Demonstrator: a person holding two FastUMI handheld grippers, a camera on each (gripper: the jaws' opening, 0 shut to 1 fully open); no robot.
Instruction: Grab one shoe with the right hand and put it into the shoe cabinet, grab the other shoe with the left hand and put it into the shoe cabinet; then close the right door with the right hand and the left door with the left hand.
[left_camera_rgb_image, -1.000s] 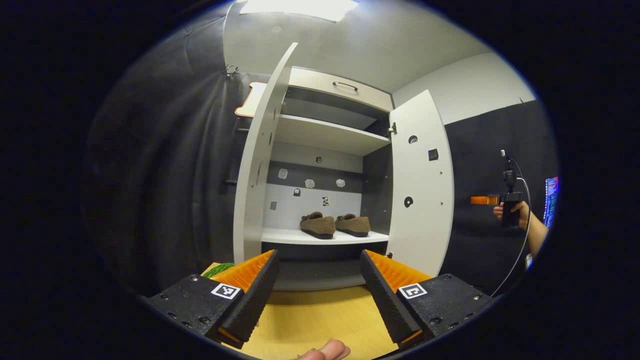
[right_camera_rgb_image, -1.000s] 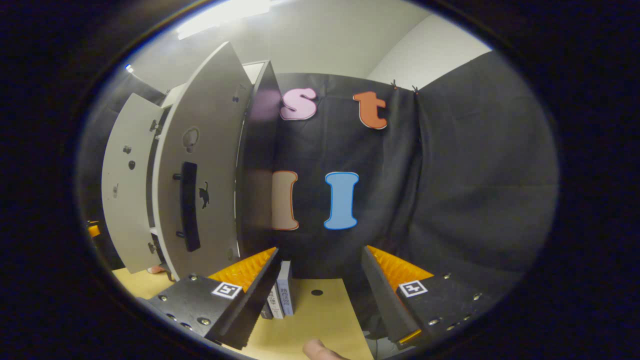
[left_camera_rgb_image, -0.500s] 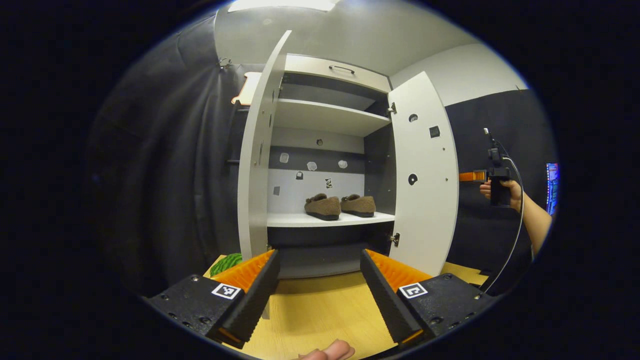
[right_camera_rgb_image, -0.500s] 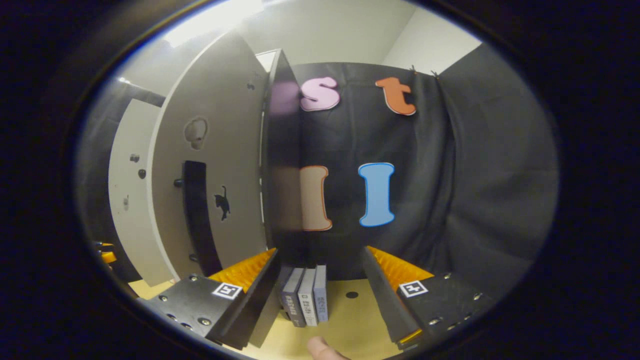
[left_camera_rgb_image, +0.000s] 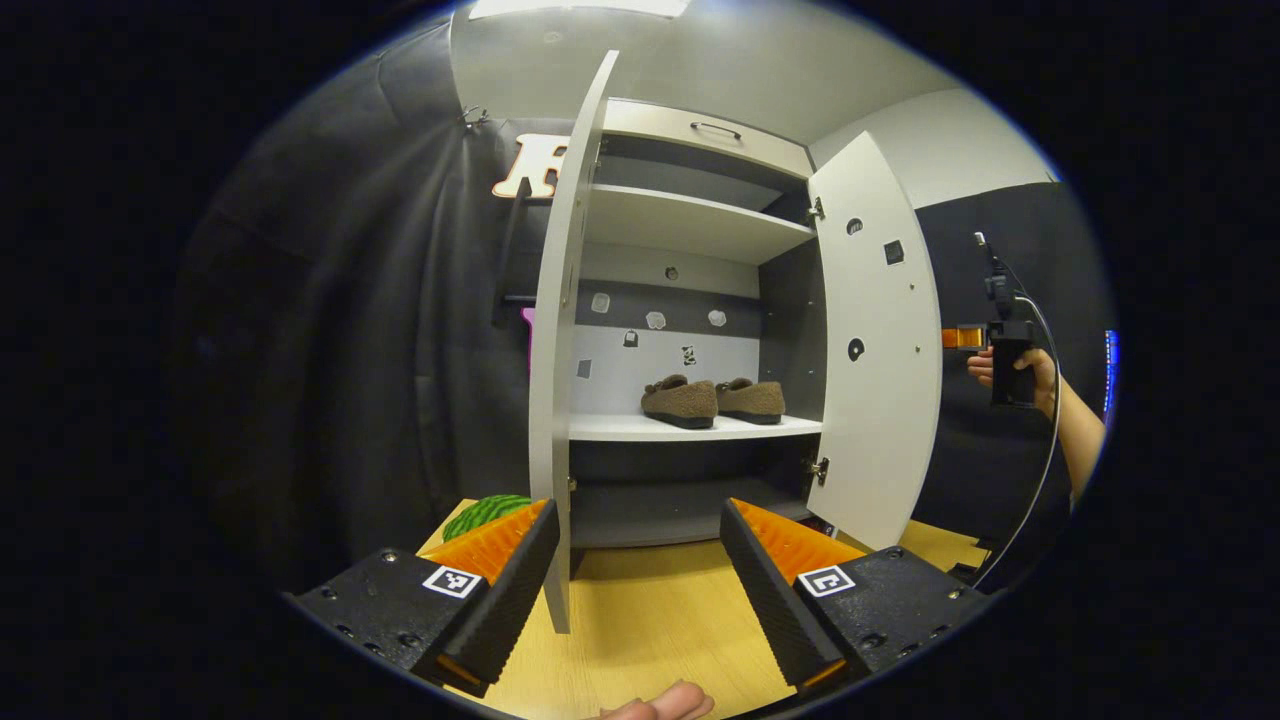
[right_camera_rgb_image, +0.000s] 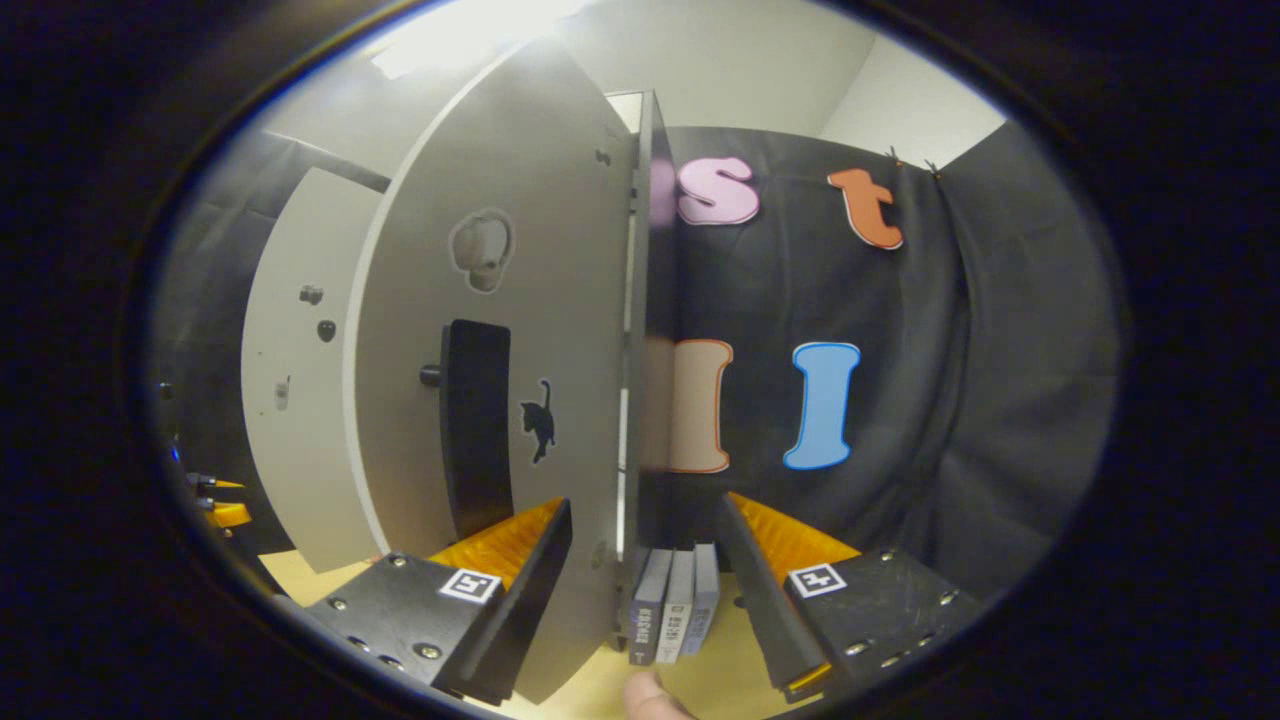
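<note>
Shoe cabinet (left_camera_rgb_image: 690, 215) at centre frame of the left gripper view, standing on a pale wood table (left_camera_rgb_image: 640, 640), both doors swung wide. Left door (left_camera_rgb_image: 560, 340) edge-on, running from upper centre down to the lower centre. Right door (left_camera_rgb_image: 880, 350) at right of centre, inner face showing. In the right gripper view, right door (right_camera_rgb_image: 500, 330) taking up the left-centre of frame, outer face forward, with a black vertical handle (right_camera_rgb_image: 475, 430) at mid-left and a small cat sticker (right_camera_rgb_image: 540, 432) just beside it; left door (right_camera_rgb_image: 290, 370) farther back at left.

Left gripper (left_camera_rgb_image: 635, 590) at bottom centre of its own view, jaws spread wide, nothing between the ribbed orange-backed fingers (left_camera_rgb_image: 775, 590); lower edge of the left door just beside the left-hand finger. Right gripper (right_camera_rgb_image: 640, 590) at bottom centre of its own view, likewise parted and empty, the door's hinge-side edge rising in the gap between the fingers. Same right gripper (left_camera_rgb_image: 968, 338) at mid-right of the left gripper view, beyond the right door, held by a hand (left_camera_rgb_image: 1015, 375).

Two brown shoes (left_camera_rgb_image: 712, 398) side by side on the middle shelf (left_camera_rgb_image: 620, 428), centre frame, inside the cabinet.

Three upright books (right_camera_rgb_image: 675, 605) at bottom centre of the right gripper view, on the table. Green striped object (left_camera_rgb_image: 485, 512) at lower left of the left gripper view, partly hidden behind the finger.
</note>
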